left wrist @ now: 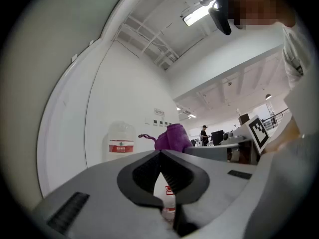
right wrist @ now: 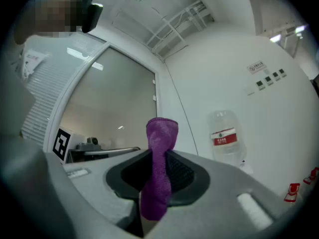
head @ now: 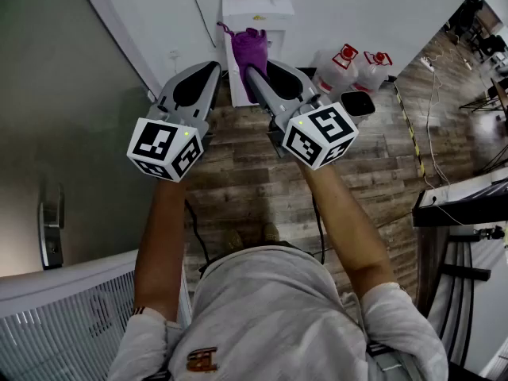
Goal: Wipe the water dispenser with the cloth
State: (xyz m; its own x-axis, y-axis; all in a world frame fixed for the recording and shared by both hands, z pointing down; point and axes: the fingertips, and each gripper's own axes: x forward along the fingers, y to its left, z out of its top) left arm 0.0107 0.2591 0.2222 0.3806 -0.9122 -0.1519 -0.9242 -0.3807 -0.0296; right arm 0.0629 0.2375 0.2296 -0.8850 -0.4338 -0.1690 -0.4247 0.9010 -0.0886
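The white water dispenser (head: pixel 255 22) stands against the far wall, its clear bottle (left wrist: pixel 121 140) on top; the bottle (right wrist: pixel 226 136) also shows in the right gripper view. A purple cloth (head: pixel 248 51) hangs from my right gripper (head: pixel 255 78), whose jaws are shut on the cloth (right wrist: pixel 159 168). The cloth is just in front of the dispenser; I cannot tell whether it touches it. My left gripper (head: pixel 216 71) is beside it to the left, jaws shut with nothing between them (left wrist: pixel 161 154). The cloth (left wrist: pixel 173 137) shows past its tips.
Two spare water bottles (head: pixel 357 66) with red labels lie on the wooden floor right of the dispenser. A glass wall (head: pixel 71 117) runs along the left. A desk edge (head: pixel 464 201) and cables lie to the right. A white radiator grille (head: pixel 63 324) is at lower left.
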